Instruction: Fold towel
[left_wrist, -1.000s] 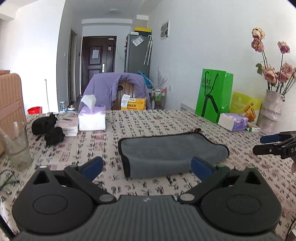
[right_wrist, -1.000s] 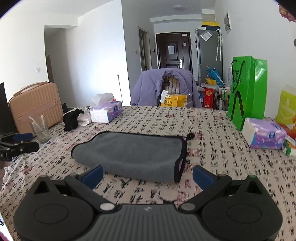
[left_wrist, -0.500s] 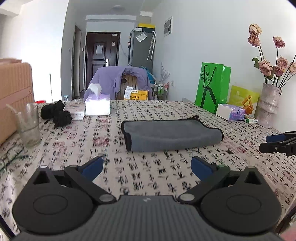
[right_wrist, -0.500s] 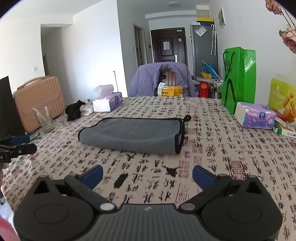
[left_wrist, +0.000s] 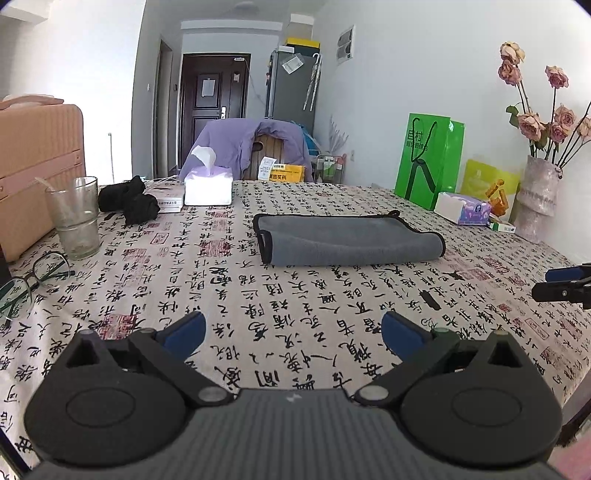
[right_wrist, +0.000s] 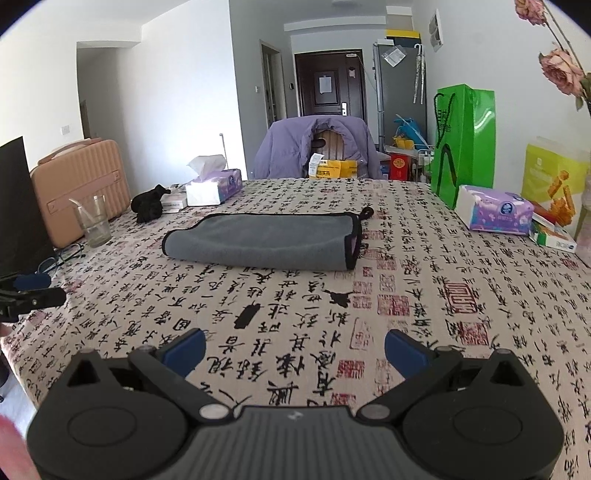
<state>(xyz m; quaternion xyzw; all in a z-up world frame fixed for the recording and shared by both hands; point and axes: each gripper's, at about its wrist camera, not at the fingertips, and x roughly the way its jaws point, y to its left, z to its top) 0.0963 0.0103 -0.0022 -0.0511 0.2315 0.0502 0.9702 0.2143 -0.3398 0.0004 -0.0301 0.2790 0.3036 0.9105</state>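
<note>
1. The left tongs (left_wrist: 291, 334) hover above the near part of the bench (left_wrist: 258, 317), the two blue fingertips (left_wrist: 184, 330) spread wide apart with only patterned cloth showing between them. They hold nothing.

2. Ahead of the left tongs and a little to their right lies the towel (left_wrist: 347, 240), grey with a dark edging, already doubled over. From here its bound open ends face the left, on this pair's side, and the rounded fold faces the right. Its long axis runs across the line of the fingers, not along it.

3. A drinking glass (left_wrist: 75, 218) and a pair of spectacles (left_wrist: 26, 284) sit off to the left of the left tongs, well apart from the towel and out of any likely path.

4. The right tongs (right_wrist: 293, 345) are likewise wide open and empty, hovering over the bench's near part, with the other pair's tip visible far off to their left.

5. In the right wrist view the towel (right_wrist: 266, 240) lies ahead and slightly left, crosswise again, the fold to the left and the edged ends with a small hanging loop (right_wrist: 366, 212) to the right.

6. Judged from both views, the towel sits between the two pairs and well apart from each, neither clearly nearer. A further fold would probably need both to travel forward, each to its own short end.
</note>
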